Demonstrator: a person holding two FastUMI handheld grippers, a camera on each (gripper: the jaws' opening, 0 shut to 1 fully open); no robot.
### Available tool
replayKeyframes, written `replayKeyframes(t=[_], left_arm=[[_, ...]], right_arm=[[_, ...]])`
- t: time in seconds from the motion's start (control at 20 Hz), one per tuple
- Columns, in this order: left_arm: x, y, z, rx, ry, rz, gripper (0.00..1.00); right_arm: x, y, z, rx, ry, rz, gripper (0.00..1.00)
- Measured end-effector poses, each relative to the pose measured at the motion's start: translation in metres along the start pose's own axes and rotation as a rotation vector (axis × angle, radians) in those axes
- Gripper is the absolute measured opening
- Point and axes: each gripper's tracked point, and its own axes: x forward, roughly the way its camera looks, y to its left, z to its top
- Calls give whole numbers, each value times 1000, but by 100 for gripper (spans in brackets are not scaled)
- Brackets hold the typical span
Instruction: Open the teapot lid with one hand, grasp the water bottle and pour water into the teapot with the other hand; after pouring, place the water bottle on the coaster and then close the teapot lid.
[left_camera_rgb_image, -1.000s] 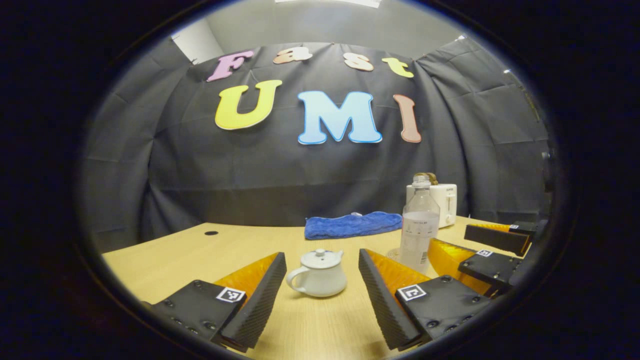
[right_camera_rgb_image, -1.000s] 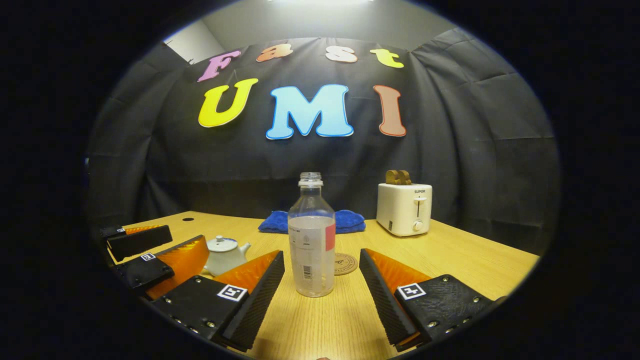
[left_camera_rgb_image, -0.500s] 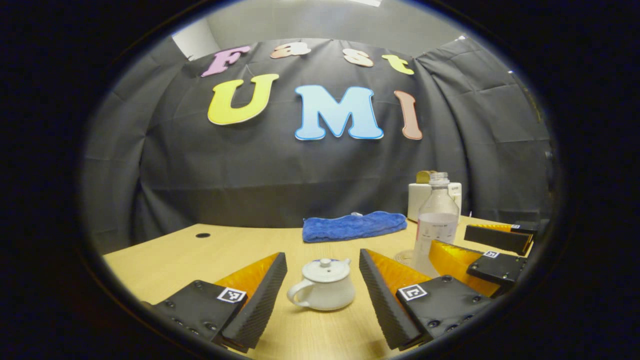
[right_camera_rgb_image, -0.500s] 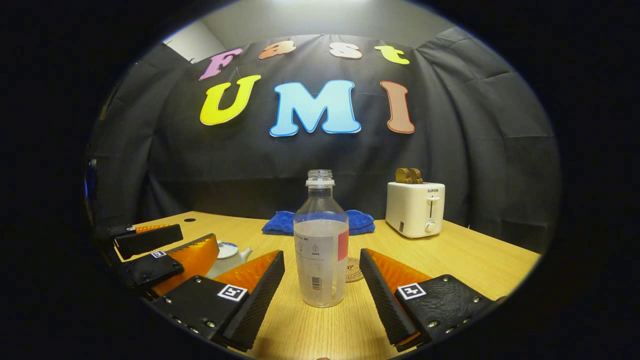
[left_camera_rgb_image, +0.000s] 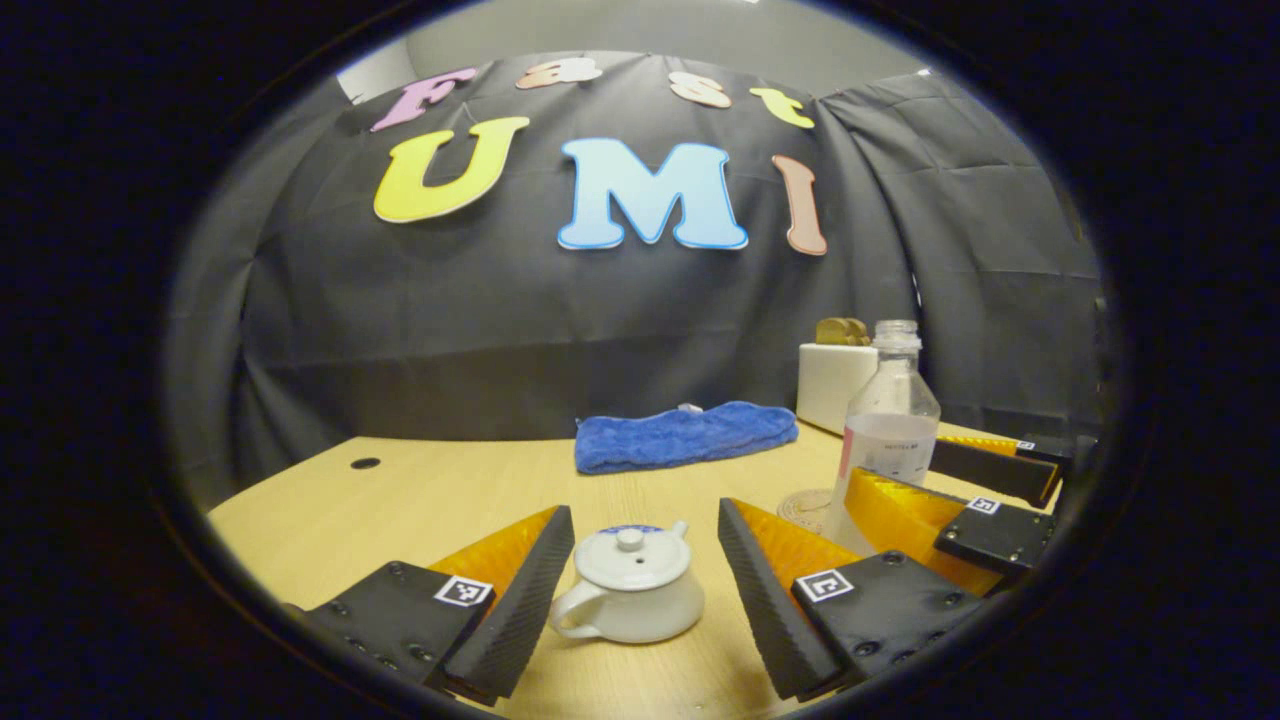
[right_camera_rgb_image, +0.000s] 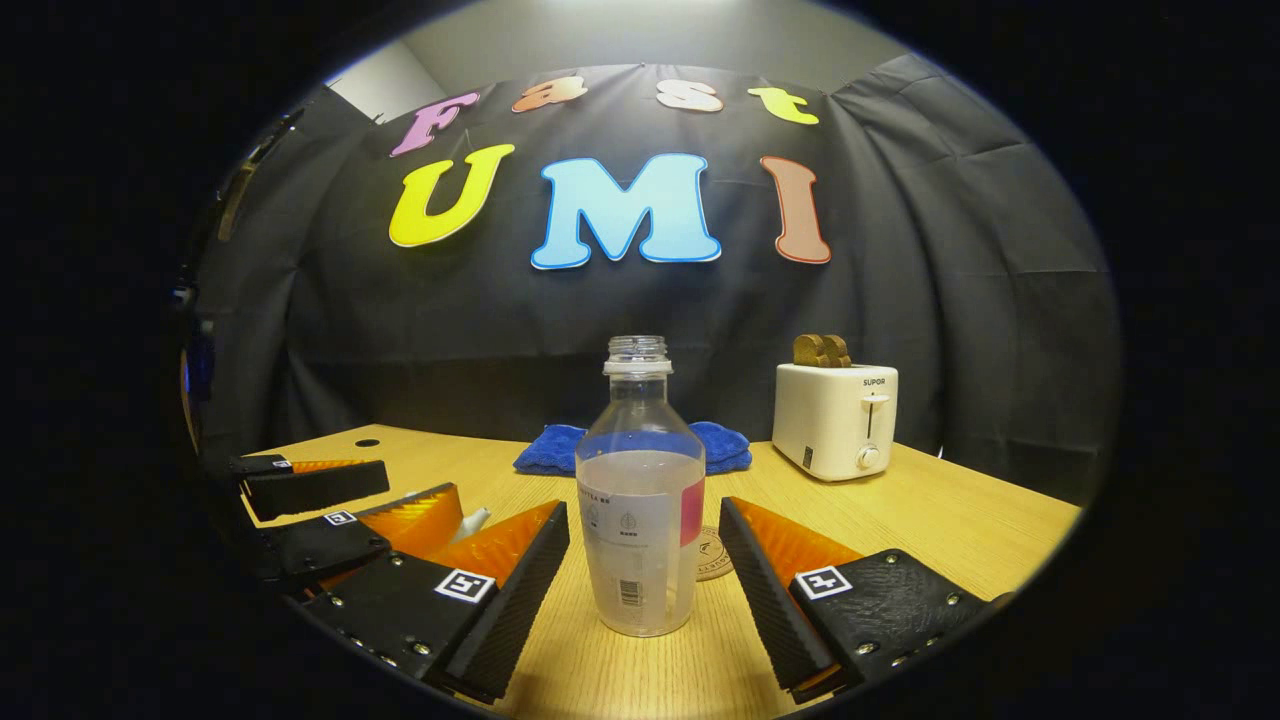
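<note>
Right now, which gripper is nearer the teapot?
Left. The left gripper is open with the teapot standing between its fingers, untouched. The right gripper is off to the side, open around the water bottle.

Uncapped bottle framed between spread fingers

The right gripper (right_camera_rgb_image: 644, 590) has its jaws wide apart on either side of the clear plastic water bottle (right_camera_rgb_image: 641, 500), touching neither side; the bottle stands upright, partly filled, on the light wooden table (right_camera_rgb_image: 930, 520). Just behind it lies a round brown coaster (right_camera_rgb_image: 712, 553). Farther back sit a folded blue cloth (right_camera_rgb_image: 725, 446) and a white toaster (right_camera_rgb_image: 836, 419) holding toast. The left gripper (right_camera_rgb_image: 350, 500) shows at the left edge.
</note>
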Motion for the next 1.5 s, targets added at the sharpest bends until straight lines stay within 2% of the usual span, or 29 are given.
replayKeyframes(t=[0.05,0.1,0.2,0.35,0.45,0.65,0.75,0.85,0.95,1.15,1.2,1.25,1.5], left_arm=[[2,2,3,0,-2,1,94],[5,3,6,5,-8,1,83],[8,1,4,12,-6,-6,78],[11,2,2,14,12,-7,54],[12,2,0,11,19,-9,48],[15,5,1,22,14,10,48],[15,4,1,20,18,5,34],[12,10,3,27,14,26,31],[14,11,1,1,13,26,22],[16,11,2,-7,9,19,22],[16,12,3,-12,3,19,15],[15,12,4,-18,-2,22,13],[6,13,17,-18,-89,36,15]], right_arm=[[0,1,1,-1,-2,4,93],[0,1,0,-2,-3,7,94],[1,1,0,-1,-5,11,93],[1,2,1,-2,-7,13,93],[1,2,2,-1,-7,15,93],[2,2,-1,2,0,21,93],[2,2,1,2,1,21,93],[2,2,1,1,0,21,93],[2,3,0,0,0,21,93],[3,2,-1,7,5,22,93],[3,2,-1,9,8,23,93],[3,1,-1,13,12,23,93],[4,3,0,13,6,27,93]])
